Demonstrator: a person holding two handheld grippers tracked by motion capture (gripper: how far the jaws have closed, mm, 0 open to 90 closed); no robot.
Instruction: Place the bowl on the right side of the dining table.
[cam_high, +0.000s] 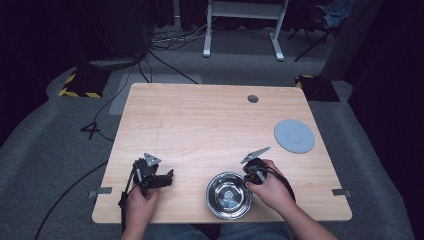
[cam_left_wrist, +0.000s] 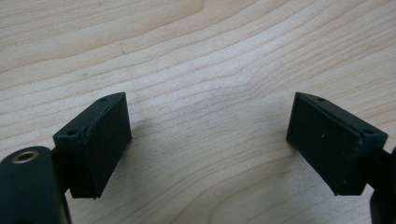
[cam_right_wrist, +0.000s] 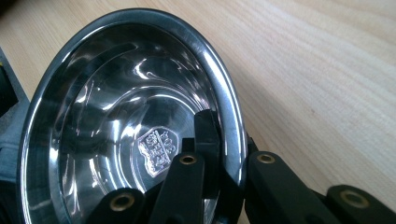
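High view: 1 steel bowl (cam_high: 229, 195), near edge of the worktop (cam_high: 200, 125), a bit right of centre. 1 grey round disc (cam_high: 294, 136) lying flat toward the right edge, well apart from the bowl. 1 small dark round hole (cam_high: 253, 98) near the far edge. 2 hand-held grippers: left hand-held gripper (cam_high: 162, 179) near the near-left corner, resting over bare wood; right hand-held gripper (cam_high: 248, 181) at the bowl's right rim. 2 forearms come in from the bottom, 1 hand on each tool. Worktop is light wood w/ rounded corners and 2 grey tabs at its left and right near edges. Room: grey carpet, dark walls, 2 yellow-black striped blocks on the floor at far left and far right, cables trailing across the floor, 1 white frame w/ 2 legs at the back.

Left gripper view: left hand-held gripper (cam_left_wrist: 208, 140) has its 2 black jaws spread wide, nothing between them, just pale wood grain below.

Right gripper view: bowl (cam_right_wrist: 116, 116) is big and close, tilted in frame, shiny inside w/ 1 stamped emblem on the bottom. Right hand-held gripper (cam_right_wrist: 226, 158) pinches the bowl's rim: 1 jaw inside the wall, 1 outside, rim between them. 4 brass-coloured screws show on the jaw arms. Bare worktop runs to the right of the bowl.
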